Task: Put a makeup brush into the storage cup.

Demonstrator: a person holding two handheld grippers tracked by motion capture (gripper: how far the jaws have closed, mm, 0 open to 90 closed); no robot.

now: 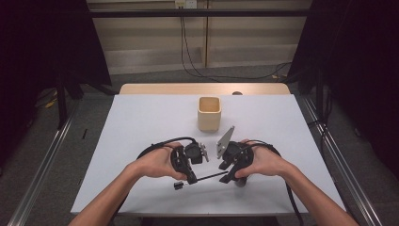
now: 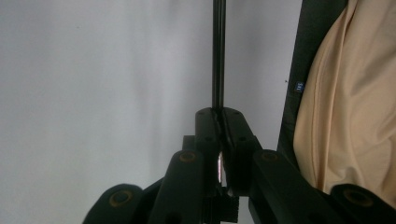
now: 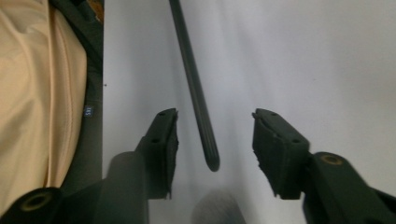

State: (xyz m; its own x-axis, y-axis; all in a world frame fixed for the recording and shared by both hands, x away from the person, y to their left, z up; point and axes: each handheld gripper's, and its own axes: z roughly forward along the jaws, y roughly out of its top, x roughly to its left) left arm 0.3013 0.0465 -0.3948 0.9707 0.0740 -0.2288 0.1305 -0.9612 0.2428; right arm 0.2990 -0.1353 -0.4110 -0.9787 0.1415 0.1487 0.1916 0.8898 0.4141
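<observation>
Mid-handover of a thin black rod [image 1: 207,178], held level just above the white desk [image 1: 141,122], near its front edge. Left tool [image 2: 218,114] clamped tight on one end. Right tool [image 3: 212,128] half open, jaws either side of the free tip, not touching. Next: close squarely on the rod, then release the left. Wooden cup [image 1: 209,113] upright beyond, a likely destination.
</observation>
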